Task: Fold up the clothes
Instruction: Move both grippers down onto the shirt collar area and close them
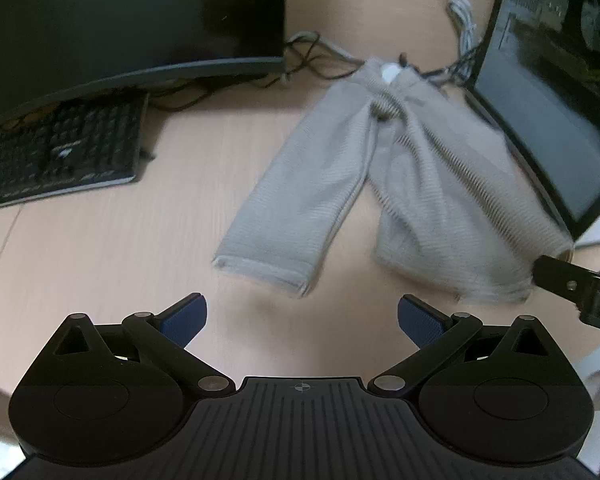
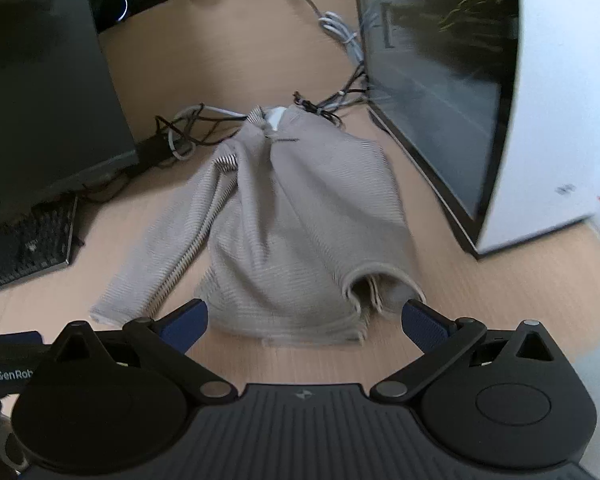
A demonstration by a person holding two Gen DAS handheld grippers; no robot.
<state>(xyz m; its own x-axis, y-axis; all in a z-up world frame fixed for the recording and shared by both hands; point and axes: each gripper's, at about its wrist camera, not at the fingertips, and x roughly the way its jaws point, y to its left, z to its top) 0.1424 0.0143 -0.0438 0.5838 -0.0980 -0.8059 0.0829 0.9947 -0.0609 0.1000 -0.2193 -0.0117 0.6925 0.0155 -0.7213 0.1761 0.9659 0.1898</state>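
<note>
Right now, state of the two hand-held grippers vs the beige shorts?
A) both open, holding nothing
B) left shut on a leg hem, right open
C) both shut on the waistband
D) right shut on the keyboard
A: the left hand-held gripper and the right hand-held gripper both show spread fingers with nothing between them; the shorts lie on the desk.

Sweater (image 2: 300,216) motion-blurred; keyboard (image 1: 56,152) cut off at left edge.

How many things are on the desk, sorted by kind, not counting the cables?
Garments: 1, the beige sweater
Keyboards: 1, the black keyboard
Monitors: 1, the dark monitor
Computer cases: 1, the glass-sided computer case
Total: 4
</note>
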